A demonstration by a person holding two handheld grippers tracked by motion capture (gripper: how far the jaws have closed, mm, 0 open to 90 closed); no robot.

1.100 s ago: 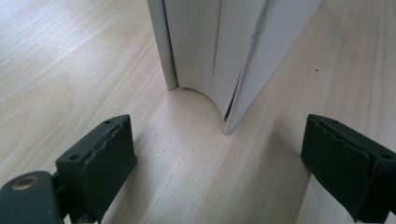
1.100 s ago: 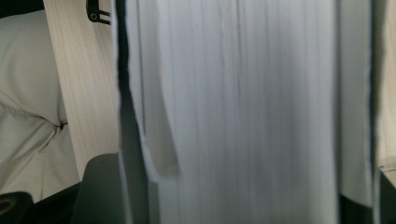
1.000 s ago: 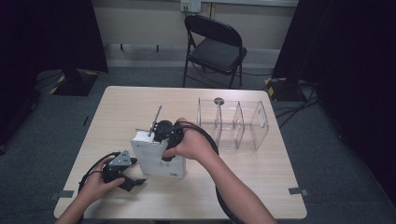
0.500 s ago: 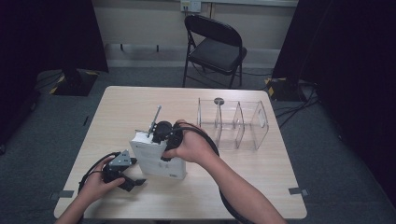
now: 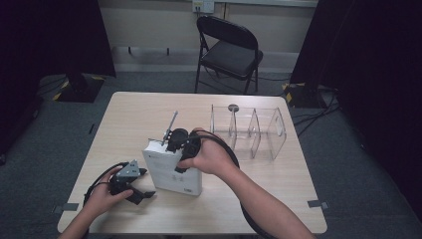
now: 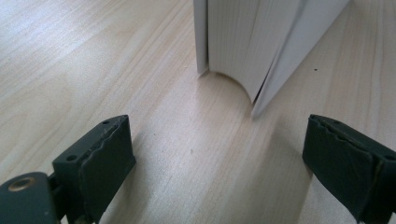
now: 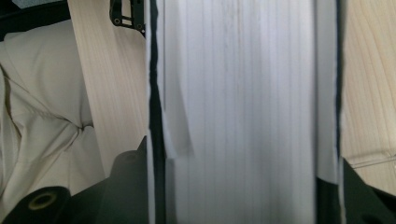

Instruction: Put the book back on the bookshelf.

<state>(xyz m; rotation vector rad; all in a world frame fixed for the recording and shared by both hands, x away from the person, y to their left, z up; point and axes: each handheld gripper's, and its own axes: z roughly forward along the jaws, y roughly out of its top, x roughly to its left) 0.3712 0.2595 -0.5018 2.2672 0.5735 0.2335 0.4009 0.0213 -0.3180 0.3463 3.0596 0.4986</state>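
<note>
A thick white book (image 5: 171, 172) stands upright on the wooden table (image 5: 124, 119), page edges up. My right gripper (image 5: 177, 148) comes down on its top; its jaws have just been closing and now press both covers, with the page block (image 7: 243, 102) between them in the right gripper view. My left gripper (image 5: 144, 183) rests low on the table by the book's lower left corner. In the left gripper view its jaws stand wide apart around bare wood, the book's bottom corner (image 6: 243, 46) a little ahead of them.
A clear plastic divider rack (image 5: 249, 130) stands on the table to the right of the book, a small dark round piece (image 5: 233, 107) at its back edge. A black folding chair (image 5: 229, 47) stands beyond the table. Black cables trail from both grippers.
The right hand has shifted only slightly on the book's top. The left hand and the book have stayed where they were.
</note>
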